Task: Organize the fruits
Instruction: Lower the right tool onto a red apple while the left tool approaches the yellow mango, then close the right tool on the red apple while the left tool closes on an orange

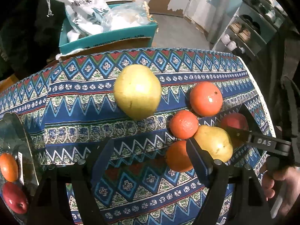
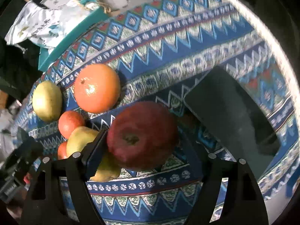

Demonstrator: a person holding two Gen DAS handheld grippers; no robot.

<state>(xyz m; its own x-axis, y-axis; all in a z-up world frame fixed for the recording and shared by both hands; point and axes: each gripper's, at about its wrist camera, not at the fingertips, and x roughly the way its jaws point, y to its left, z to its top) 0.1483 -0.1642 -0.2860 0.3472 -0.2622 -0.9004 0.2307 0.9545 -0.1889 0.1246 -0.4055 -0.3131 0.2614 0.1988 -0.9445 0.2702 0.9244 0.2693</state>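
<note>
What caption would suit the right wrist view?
Open right gripper straddling a red apple among oranges on a patterned tablecloth.

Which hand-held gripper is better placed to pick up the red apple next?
Right. The right hand-held gripper is open with the red apple already between its fingers. The left hand-held gripper is open over bare cloth, with a pear between it and the apple.

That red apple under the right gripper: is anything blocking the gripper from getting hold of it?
Nothing lies over the red apple, which sits between the open right gripper fingers. A pear crowds its left side, right beside the left finger.
</note>
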